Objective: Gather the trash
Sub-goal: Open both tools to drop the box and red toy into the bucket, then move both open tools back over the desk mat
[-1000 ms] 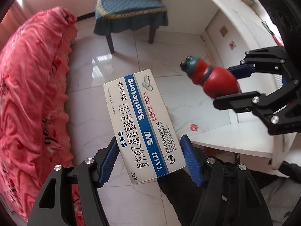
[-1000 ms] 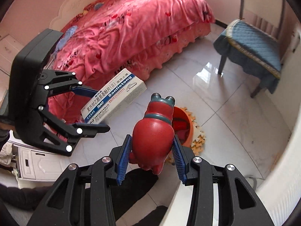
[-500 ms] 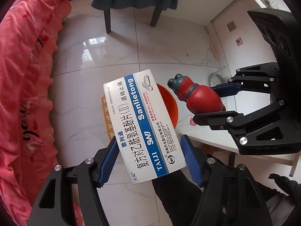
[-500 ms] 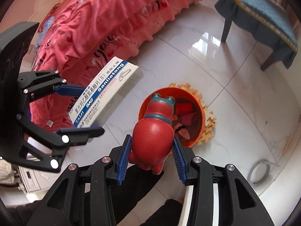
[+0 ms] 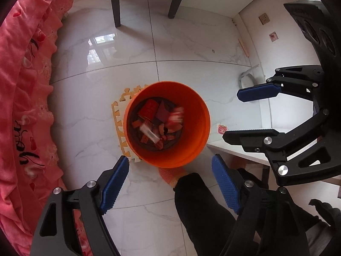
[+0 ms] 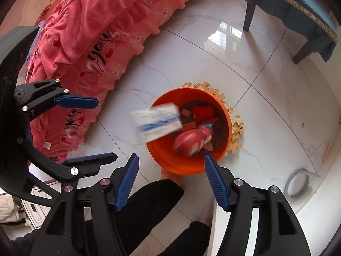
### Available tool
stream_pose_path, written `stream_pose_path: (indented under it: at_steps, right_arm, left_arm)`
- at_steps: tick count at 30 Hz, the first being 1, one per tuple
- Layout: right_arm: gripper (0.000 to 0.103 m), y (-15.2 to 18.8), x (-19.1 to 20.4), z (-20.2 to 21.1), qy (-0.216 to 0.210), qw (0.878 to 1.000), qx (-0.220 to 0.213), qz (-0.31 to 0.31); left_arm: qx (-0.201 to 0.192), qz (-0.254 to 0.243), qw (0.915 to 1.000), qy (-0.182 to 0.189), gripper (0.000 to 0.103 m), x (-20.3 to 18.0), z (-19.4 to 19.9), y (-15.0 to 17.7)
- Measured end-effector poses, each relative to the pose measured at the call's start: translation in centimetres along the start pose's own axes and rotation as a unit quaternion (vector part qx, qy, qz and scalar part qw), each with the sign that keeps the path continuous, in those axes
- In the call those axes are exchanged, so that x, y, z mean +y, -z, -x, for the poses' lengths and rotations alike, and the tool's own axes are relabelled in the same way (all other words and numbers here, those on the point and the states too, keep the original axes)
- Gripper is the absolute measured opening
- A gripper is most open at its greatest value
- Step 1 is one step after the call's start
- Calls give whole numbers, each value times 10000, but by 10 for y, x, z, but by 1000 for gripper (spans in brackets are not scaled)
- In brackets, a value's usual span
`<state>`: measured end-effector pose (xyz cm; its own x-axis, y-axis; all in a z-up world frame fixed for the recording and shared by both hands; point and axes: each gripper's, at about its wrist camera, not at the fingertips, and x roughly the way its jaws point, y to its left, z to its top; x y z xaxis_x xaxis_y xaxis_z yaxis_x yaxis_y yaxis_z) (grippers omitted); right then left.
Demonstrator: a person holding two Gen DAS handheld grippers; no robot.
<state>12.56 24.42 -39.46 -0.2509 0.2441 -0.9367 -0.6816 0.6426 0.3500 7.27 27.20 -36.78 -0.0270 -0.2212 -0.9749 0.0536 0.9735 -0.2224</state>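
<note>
Both jaws opening, empty. Box and bottle in free fall below left gripper and right gripper, over the bin.

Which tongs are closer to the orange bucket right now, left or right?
Hard to call; roughly equal. Both tongs hang over the orange bucket, jaws opening with nothing between them. The left tongs are over its near rim, and the right tongs are likewise over the near rim.

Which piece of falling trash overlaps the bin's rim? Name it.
The white and blue medicine box. In the right wrist view it overlaps the orange bin's rim, while the red figurine shows wholly inside the bin's opening.
</note>
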Motion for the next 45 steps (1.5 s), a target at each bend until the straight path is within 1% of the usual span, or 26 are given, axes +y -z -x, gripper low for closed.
stream_pose_path:
  at_steps: [2,5,12,15,18,21,22,24,26,27,28,30,31,32,34,36,37,40,41,42,43,44,45]
  right_arm:
    - [64,1,-5,0,0,10000,3,-1]
    - [64,3,-7,4,-3,10000,-42,37]
    - [64,13,-4,31,8,9997,-198,126]
    - [65,24,-5,55,-5,9993,-340,152]
    - [66,32,-5,71,-23,9989,-446,155]
    - [67,51,-6,104,-105,9974,-710,108]
    - [67,54,-6,106,-114,9972,-734,114]
    - [67,72,-7,133,-180,9949,-982,110]
    - [67,86,-9,149,-195,9933,-1136,86]
    - [67,89,-11,154,-211,9926,-1192,80]
    - [67,106,-15,176,-236,9899,-1399,3]
    - [67,116,-17,188,-249,9880,-1525,-19]
    - [67,135,-24,208,-218,9847,-1726,-113]
    - [67,138,-24,214,-209,9838,-1773,-137]
    - [67,154,-29,230,-210,9800,-1966,-205]
    - [68,184,-43,255,-111,9740,-2230,-393]
    - [68,185,-42,259,-106,9725,-2292,-408]
    - [68,228,-63,290,38,9613,-2635,-810]
    - [68,231,-64,294,55,9602,-2661,-843]
    - [68,245,-72,302,125,9559,-2763,-991]
    - [68,248,-74,306,141,9549,-2784,-1020]
    - [68,271,-86,317,226,9475,-2929,-1261]
    - [68,274,-88,320,239,9464,-2949,-1293]
  left_arm:
    - [45,-33,10000,-3,80,1,1,0]
    - [41,-135,9998,-104,80,-2,6,0]
    - [-44,-360,9989,-311,80,-18,29,0]
    - [-110,-528,9975,-460,80,-31,43,2]
    - [-165,-651,9963,-535,80,-45,59,5]
    - [-265,-738,9950,-622,80,-60,78,7]
    - [-297,-774,9945,-639,80,-65,83,8]
    - [-412,-900,9929,-664,80,-81,99,10]
    - [-507,-1058,9906,-707,80,-97,112,11]
    - [-560,-1158,9889,-741,80,-106,119,11]
    - [-604,-1250,9873,-774,80,-115,125,11]
    - [-686,-1460,9831,-865,80,-137,137,11]
    - [-734,-1583,9804,-914,85,-150,143,10]
    - [-808,-1705,9774,-955,87,-161,149,10]
    - [-946,-1939,9715,-981,88,-181,158,11]
    - [-1040,-2206,9649,-980,88,-206,167,9]
    - [-1074,-2306,9619,-1003,88,-215,169,8]
    - [-1138,-2686,9508,-1043,88,-253,173,3]
    - [-1149,-2809,9470,-1052,88,-264,174,2]
    - [-1161,-2915,9436,-1058,88,-275,174,1]
    - [-1173,-3015,9403,-1057,88,-285,174,0]
    - [-1182,-3139,9363,-1043,88,-297,174,0]
    - [-1189,-3267,9321,-1017,88,-309,174,-1]
